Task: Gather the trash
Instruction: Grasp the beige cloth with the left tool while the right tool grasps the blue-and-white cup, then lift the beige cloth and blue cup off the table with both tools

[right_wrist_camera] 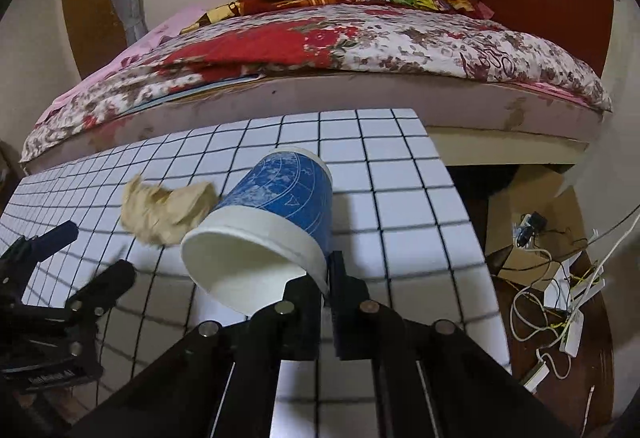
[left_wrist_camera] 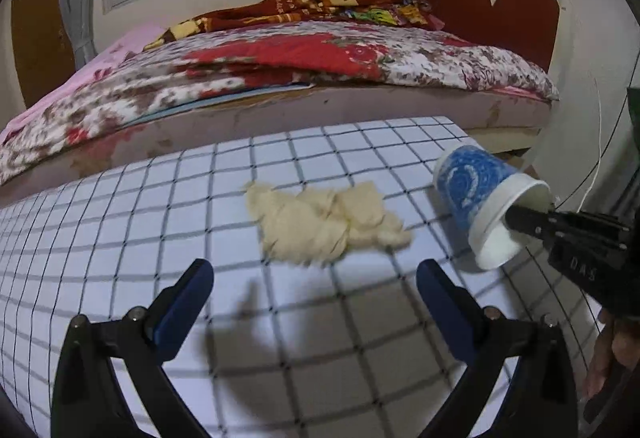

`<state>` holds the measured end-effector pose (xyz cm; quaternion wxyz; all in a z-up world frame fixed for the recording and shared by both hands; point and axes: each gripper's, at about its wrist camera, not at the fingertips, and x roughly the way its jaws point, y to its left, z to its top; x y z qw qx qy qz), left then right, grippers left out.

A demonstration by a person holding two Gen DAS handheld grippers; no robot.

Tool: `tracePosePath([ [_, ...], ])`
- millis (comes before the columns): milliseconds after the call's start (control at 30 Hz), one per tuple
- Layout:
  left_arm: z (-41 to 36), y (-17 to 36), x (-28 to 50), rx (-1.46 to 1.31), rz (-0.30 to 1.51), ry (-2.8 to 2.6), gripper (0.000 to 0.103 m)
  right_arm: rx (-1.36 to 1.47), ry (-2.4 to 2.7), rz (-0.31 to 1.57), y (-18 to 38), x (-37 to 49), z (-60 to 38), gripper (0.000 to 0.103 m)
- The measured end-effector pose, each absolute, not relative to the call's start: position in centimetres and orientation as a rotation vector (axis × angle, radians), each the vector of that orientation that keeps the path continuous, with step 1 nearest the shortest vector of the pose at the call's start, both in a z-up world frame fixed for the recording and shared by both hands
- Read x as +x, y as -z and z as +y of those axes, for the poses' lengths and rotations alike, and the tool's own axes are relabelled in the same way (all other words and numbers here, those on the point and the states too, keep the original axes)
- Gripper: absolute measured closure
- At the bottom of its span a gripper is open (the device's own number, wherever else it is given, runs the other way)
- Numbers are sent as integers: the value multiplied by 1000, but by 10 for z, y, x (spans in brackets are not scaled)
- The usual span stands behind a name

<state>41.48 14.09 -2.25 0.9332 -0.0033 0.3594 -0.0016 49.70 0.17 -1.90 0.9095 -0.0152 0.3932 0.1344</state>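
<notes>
Holding the paper cup by its rim, my right gripper is clamped shut. My left gripper gapes empty short of the crumpled tissue, uncollected on the table.

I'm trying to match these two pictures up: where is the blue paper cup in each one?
Left wrist view: blue paper cup at right edge, pinched at its rim by the right gripper.
Right wrist view: centre, just above the gripper.
Shared landmark: the crumpled tissue on the checked table.
</notes>
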Motion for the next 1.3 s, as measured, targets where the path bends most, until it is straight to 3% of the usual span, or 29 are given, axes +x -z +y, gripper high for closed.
tracePosePath([
  [400, 123, 41, 475, 40, 813, -64, 2, 6, -291, 850, 30, 535, -9, 99],
  [900, 126, 47, 487, -3, 853, -28, 26, -32, -306, 848, 30, 539, 2, 99],
  [1000, 130, 49, 486, -31, 866, -18, 26, -34, -308, 855, 31, 539, 5, 99],
  [1100, 133, 51, 484, -30, 878, -46, 13, -42, -310, 861, 31, 539, 6, 99],
  [1167, 137, 52, 483, -55, 882, -33, 14, -48, -313, 869, 31, 539, 8, 99],
  [1267, 141, 51, 480, -82, 871, -13, 35, -45, -313, 873, 30, 540, 10, 99],
  [1300, 143, 51, 479, -93, 866, 1, 55, -45, -313, 872, 30, 539, 10, 99],
])
